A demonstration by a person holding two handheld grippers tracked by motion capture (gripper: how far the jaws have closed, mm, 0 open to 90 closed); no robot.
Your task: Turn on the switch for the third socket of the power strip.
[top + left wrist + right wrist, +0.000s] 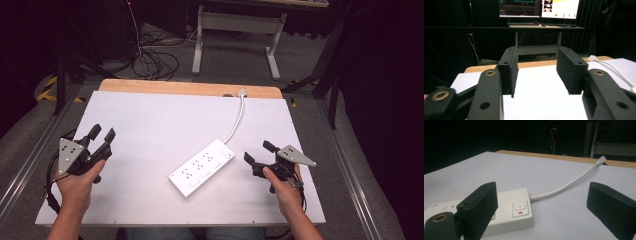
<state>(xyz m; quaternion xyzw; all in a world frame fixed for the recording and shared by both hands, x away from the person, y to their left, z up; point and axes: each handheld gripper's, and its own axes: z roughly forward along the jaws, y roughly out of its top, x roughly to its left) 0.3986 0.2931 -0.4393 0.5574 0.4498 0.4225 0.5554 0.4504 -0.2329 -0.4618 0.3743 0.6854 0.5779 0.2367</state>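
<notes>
A white power strip (202,167) lies diagonally near the middle of the white table top (150,125); its white cord (238,120) runs to the far edge. In the right gripper view the power strip (509,213) shows its switch end and the cord (571,182) just ahead of the jaws. My left gripper (102,134) is held open over the table's left side, apart from the strip. To the right of the strip, my right gripper (259,151) is open and points towards it. Both open grippers (537,75) (544,212) hold nothing.
A wooden strip (190,88) borders the table's far edge. Beyond it stand a desk frame (235,35) and loose cables (155,62) on the floor. Monitors (539,8) sit on a desk in the left gripper view.
</notes>
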